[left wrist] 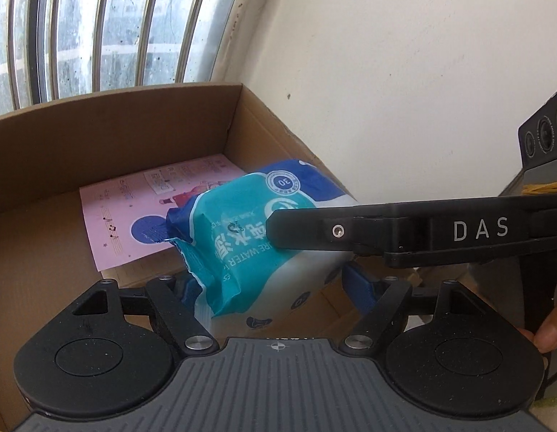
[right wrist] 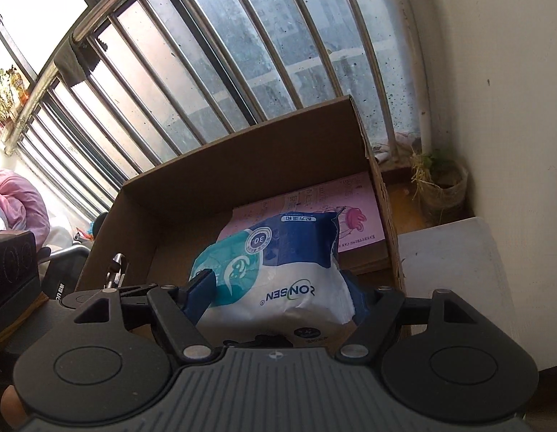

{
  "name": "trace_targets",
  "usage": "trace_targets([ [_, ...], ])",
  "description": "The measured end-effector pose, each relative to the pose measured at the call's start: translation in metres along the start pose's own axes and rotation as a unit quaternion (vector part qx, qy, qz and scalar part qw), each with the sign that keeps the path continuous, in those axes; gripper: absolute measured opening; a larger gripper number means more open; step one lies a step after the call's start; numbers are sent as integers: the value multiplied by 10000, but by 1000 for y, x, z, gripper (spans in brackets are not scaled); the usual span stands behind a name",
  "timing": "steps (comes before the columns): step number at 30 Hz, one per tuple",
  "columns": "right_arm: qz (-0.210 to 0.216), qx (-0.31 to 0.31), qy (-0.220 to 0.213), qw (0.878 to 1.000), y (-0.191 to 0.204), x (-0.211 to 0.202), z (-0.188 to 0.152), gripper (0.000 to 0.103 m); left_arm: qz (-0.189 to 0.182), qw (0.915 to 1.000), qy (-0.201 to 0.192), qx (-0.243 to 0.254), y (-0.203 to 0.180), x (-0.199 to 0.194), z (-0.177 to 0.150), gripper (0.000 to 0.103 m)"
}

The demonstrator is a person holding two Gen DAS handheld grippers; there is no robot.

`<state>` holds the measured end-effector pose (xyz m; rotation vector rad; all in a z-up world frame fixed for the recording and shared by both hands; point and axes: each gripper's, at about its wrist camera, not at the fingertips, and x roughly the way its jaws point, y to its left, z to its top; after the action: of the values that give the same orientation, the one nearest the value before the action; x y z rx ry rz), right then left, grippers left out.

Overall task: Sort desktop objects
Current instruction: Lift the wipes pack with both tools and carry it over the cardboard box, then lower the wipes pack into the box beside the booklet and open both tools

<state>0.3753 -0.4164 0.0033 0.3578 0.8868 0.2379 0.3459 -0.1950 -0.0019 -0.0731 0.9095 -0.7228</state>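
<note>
The cardboard box [left wrist: 109,136] is the biggest thing here, an open brown carton with its far wall against the barred window [left wrist: 98,25] and its right-hand wall near the pale wall [left wrist: 404,72]. In the right wrist view the box [right wrist: 206,187] sits the same way, with the window [right wrist: 224,43] behind it and a small pot of dry plant [right wrist: 440,187] on the sill just beyond the box's right corner. A white tabletop [right wrist: 451,262] lies outside the box, beside its right wall.

Flat on the floor of the box lies a pink sheet [left wrist: 134,216], pushed toward the far right corner; in the right wrist view the sheet [right wrist: 357,208] shows behind the pack.

The wet wipes pack [left wrist: 242,223], teal, blue and white, is held up over the near part of the box, above the pink sheet and tilted. The same pack [right wrist: 278,270] fills the middle of the right wrist view.

The right gripper [right wrist: 278,288] has its blue pads pressed against both sides of the pack, jaws closed narrow on it. Its black finger [left wrist: 350,230] crosses the left wrist view, lying on the pack's face.

The left gripper [left wrist: 275,288] also has the pack's lower end between its blue pads, touching on each side, jaws drawn in around it.
</note>
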Motion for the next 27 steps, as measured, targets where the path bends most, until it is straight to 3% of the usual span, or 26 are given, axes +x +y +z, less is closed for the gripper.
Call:
trace_targets([
  [11, -578, -717, 53, 9957, 14, 12, 1, 77, -145, 9977, 611, -273, 18, 35, 8, 75],
  [16, -518, -776, -101, 9956, 16, 10, 6, 76, -359, 9949, 827, -451, 19, 40, 12, 74],
  [27, -12, -543, -723, 9959, 8, -34, 5, 77, -481, 9813, 1543, -1041, 32, 58, 18, 88],
])
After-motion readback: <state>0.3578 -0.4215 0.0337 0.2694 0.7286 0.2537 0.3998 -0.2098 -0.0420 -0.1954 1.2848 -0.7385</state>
